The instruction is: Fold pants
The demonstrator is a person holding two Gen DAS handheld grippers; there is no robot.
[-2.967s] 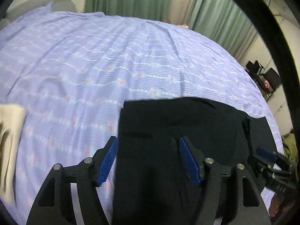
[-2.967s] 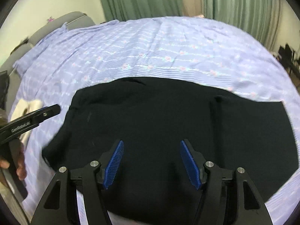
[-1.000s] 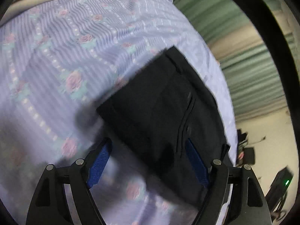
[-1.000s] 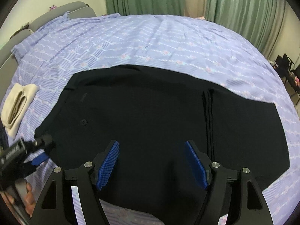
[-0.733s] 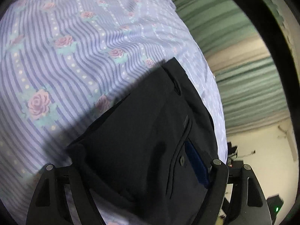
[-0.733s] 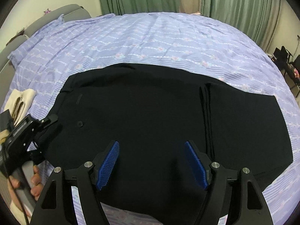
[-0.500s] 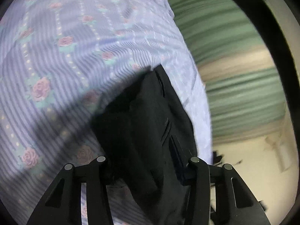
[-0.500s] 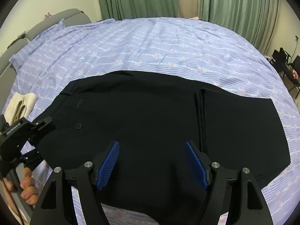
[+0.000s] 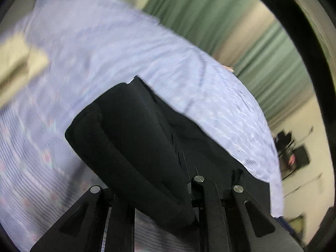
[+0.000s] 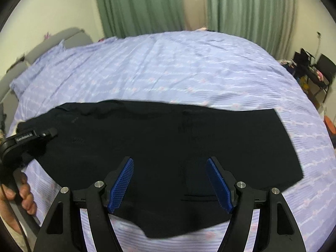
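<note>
Black pants [image 10: 168, 142] lie folded lengthwise across the purple flowered bedsheet [image 10: 178, 67]. My left gripper [image 9: 155, 208] is shut on the waistband end of the pants [image 9: 134, 130] and lifts it off the sheet; its pads are hidden in the cloth. It also shows in the right wrist view [image 10: 31, 138] at the pants' left end. My right gripper [image 10: 170, 182] is open and empty, hovering over the near edge of the pants' middle.
A folded beige garment [image 9: 16, 67] lies on the sheet to the left. Green curtains [image 10: 147, 6] hang behind the bed. Dark chairs and clutter [image 10: 310, 67] stand at the right beyond the bed's edge.
My left gripper dropped to the waistband, closed on it and has raised it from the sheet. The right gripper has stayed open above the pants, pulling back slightly.
</note>
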